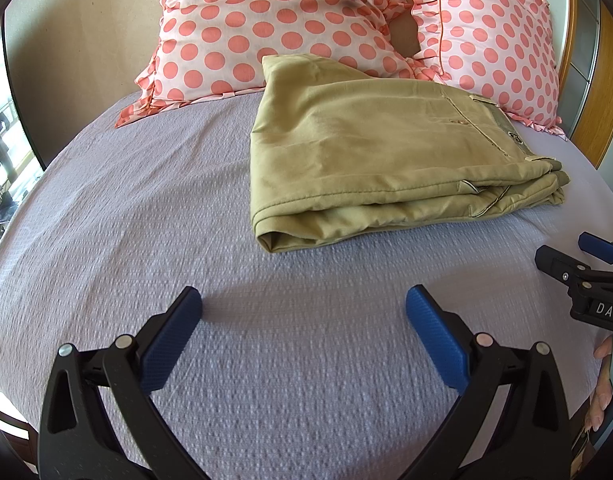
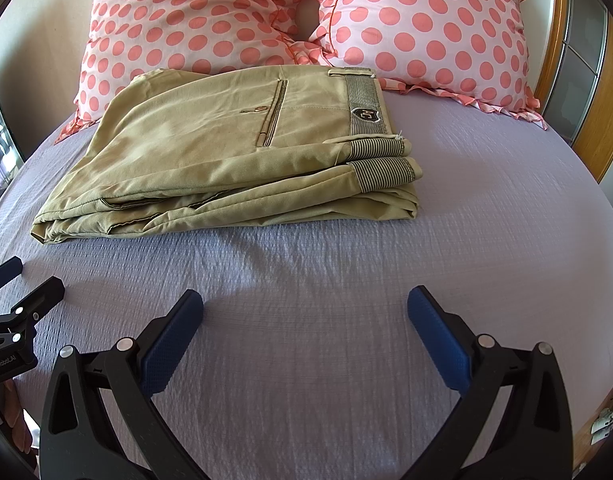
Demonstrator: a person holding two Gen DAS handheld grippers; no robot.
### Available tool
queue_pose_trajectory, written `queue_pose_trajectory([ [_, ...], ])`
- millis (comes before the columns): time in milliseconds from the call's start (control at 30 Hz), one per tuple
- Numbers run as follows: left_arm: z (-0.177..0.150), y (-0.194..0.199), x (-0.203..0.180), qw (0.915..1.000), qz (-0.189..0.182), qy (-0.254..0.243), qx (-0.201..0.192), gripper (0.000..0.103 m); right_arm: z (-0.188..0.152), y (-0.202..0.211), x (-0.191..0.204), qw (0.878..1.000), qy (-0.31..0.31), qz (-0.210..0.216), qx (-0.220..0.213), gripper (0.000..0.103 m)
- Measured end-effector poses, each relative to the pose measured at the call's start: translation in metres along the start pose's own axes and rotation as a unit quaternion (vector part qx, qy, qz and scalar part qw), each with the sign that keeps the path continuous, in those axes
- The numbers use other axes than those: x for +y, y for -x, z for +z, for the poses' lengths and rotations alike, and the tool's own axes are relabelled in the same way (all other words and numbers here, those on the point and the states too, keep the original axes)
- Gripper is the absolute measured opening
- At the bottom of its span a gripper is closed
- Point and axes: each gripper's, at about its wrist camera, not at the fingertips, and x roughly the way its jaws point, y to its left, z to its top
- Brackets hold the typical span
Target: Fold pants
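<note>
At the near edge of the bed (image 2: pixel 306 360), over bare lilac coverlet: left claw (image 1: pixel 304 304), jaws spread wide, empty. Right claw (image 2: pixel 306 304), likewise agape and empty, just beside the left. Neither touches cloth. Beyond, mid-bed: khaki pants (image 2: pixel 234 148), folded into a layered stack, striped waistband to the right, far edge lying against the pillows (image 2: pixel 306 12), polka-dotted, propped at the headboard. Judged state: folding looks essentially done. Remaining care: if tidying, press the loose near layers flat and square them rather than lifting, lest the stack slide apart.
</note>
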Motion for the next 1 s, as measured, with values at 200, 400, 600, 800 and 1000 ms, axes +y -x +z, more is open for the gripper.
queue_pose_trajectory([
  [200,0.0000,0.0000,-0.0006,1.0000,0.000,0.000,0.000,0.101,-0.0001,0.0000,0.0000,1.000,0.000,0.000,0.000,0.102],
  [400,-0.0001,0.0002,-0.0004,1.0000,0.002,-0.001,0.001,0.101,-0.0002,-0.0001,-0.0002,1.000,0.000,0.000,0.000,0.102],
  [600,0.0000,-0.0002,0.0012,1.0000,0.005,0.003,0.001,0.101,-0.0004,-0.0001,0.0001,1.000,0.000,0.000,-0.001,0.102],
  [800,0.0013,-0.0005,0.0007,1.0000,0.006,0.005,0.003,0.101,-0.0006,0.0000,-0.0002,1.000,0.000,0.000,-0.001,0.102],
  [1000,-0.0006,-0.0002,0.0008,0.9999,0.005,0.003,-0.009,0.101,-0.0006,0.0000,-0.0006,1.000,0.000,0.000,-0.001,0.102],
])
